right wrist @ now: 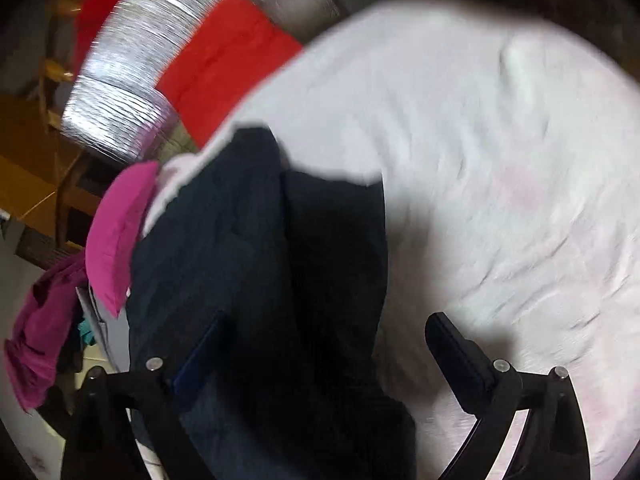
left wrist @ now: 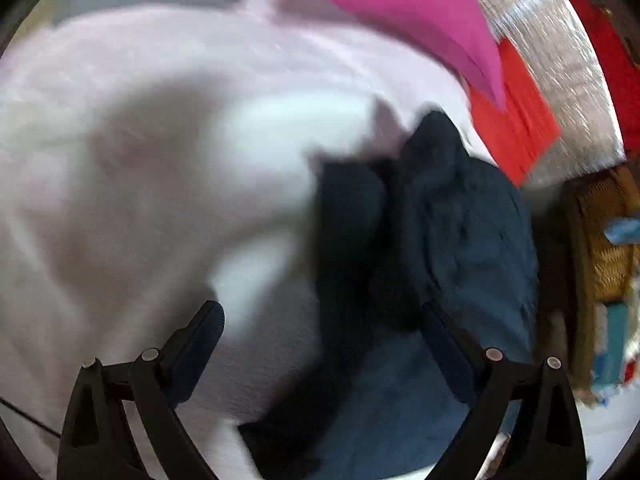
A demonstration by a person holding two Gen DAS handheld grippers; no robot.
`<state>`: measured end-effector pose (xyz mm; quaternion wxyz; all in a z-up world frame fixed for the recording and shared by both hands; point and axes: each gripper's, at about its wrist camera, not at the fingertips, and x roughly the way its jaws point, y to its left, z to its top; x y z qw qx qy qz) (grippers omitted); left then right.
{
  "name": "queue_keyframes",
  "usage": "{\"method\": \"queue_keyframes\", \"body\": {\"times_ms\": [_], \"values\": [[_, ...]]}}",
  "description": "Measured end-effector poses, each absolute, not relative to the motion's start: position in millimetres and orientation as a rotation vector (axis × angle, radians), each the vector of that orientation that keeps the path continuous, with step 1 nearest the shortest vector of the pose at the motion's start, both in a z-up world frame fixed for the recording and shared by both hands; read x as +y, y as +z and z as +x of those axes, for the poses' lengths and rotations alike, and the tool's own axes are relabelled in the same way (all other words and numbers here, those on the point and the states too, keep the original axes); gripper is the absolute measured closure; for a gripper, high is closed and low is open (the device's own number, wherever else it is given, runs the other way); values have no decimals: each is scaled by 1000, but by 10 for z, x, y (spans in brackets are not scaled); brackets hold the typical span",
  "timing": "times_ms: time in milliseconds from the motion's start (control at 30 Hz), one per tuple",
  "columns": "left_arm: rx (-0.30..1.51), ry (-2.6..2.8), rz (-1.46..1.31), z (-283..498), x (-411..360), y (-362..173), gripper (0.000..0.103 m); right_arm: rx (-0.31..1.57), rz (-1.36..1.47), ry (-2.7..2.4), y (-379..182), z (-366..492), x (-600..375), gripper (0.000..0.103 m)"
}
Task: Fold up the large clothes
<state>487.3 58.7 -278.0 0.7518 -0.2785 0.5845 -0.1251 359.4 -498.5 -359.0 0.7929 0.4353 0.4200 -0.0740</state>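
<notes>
**Both tools open over a dark navy garment on a white sheet**

Surface and room. The work surface is a bed covered with a white sheet (left wrist: pixel 140 152), lightly wrinkled in the right wrist view (right wrist: pixel 500 168). At the far side of the sheet lies a silver quilted mat (right wrist: pixel 120 92), seen also in the left wrist view (left wrist: pixel 560 60). A flat red cloth (right wrist: pixel 228 60) rests on the mat, its near edge tucked behind the sheet edge. A magenta cloth (left wrist: pixel 420 12) lies beside the red cloth (left wrist: pixel 516 120). A wicker basket (left wrist: pixel 608 248) stands beyond the bed edge. Both views are motion-blurred.

Task item. A dark navy garment (left wrist: pixel 460 232) lies on the sheet near the bed edge. It is bunched, with a deep fold running along its length. Its long axis runs from the tools away toward the red cloth, narrowing to a point at the far end (right wrist: pixel 256 140). The garment type cannot be determined.

Tool state. The left tool (left wrist: pixel 322 316) is wide open, gripping nothing; the garment lies between and under its right finger. The right tool (right wrist: pixel 326 328) is also wide open; the garment passes between its fingers, and the left finger lies over the fabric without clamping it.
</notes>
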Motion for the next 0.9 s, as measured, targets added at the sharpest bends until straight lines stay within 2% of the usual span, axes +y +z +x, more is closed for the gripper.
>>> {"method": "queue_keyframes", "body": {"times_ms": [100,133,200,267,333,400,500,600,667,833,900], "values": [[1310,-388,-598,4859,327,-2815,5,876,921,-141,-3649,3627,-4821,8],[1287,-413,-585,4855,242,-2798,5,868,923,-96,-3637,3656,-4760,18],[1225,-423,-563,4863,100,-2738,6,867,917,-103,-3593,3692,-4667,26],[1174,-387,-574,4897,77,-2710,14,837,884,-106,-3484,3738,-4602,45],[1153,-343,-579,4942,83,-2732,29,792,874,-108,-3351,3734,-4582,51],[1121,-312,-588,5000,85,-2771,32,753,857,-117,-3265,3731,-4550,51],[1118,-289,-528,4998,0,-2789,29,790,788,-180,-3370,3798,-4445,51],[1114,-237,-450,4898,-48,-2676,28,799,790,-200,-3395,3724,-4416,46],[1126,-208,-434,4817,-33,-2583,28,794,844,-195,-3327,3635,-4479,36],[1051,-102,-453,4453,294,-2311,27,681,905,-223,-3103,3166,-4654,26],[1008,-83,-456,4250,379,-2246,27,648,935,-222,-3040,2953,-4673,25]]}}
